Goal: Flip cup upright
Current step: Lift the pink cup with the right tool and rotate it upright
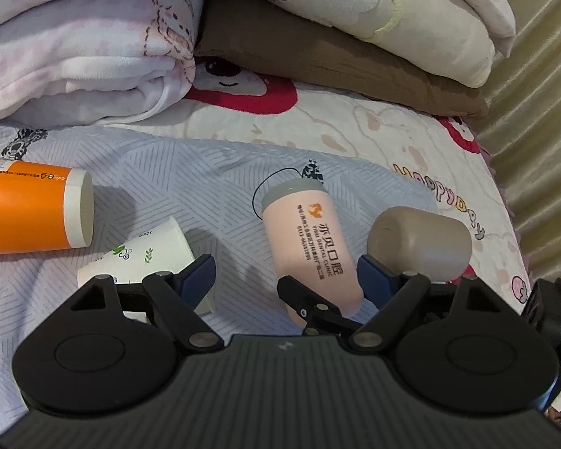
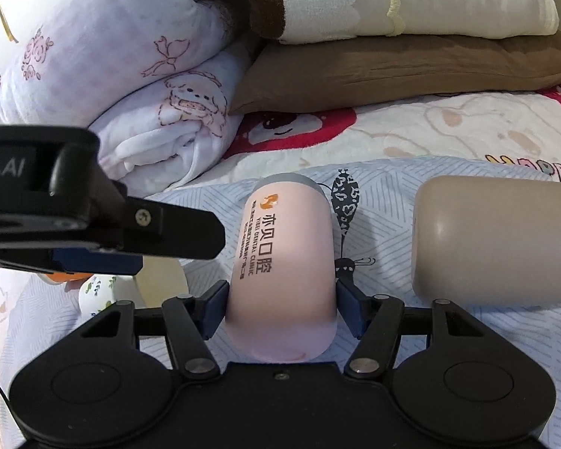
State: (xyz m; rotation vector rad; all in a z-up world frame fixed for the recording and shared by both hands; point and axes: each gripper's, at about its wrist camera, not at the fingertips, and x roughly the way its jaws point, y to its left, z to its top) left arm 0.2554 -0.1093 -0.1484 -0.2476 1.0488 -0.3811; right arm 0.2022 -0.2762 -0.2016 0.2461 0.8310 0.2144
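From the left wrist, the left gripper [image 1: 286, 275] hangs wide open and empty over the bed [image 1: 168, 172], the pink cup [image 1: 310, 247] lying between a paper cup [image 1: 142, 252] and grey cup [image 1: 419, 241]. From the right wrist, the right gripper [image 2: 282, 308] clamps the pink cup [image 2: 284, 262].

An orange tube [image 1: 26, 213] with a white cap lies far left of the tool, and a leaf-printed paper cup [image 1: 138, 258] lies on its side just beside the left finger. Ahead sit a folded white blanket [image 1: 82, 52], a brown pillow [image 1: 318, 56] and a cream pillow [image 1: 392, 11].
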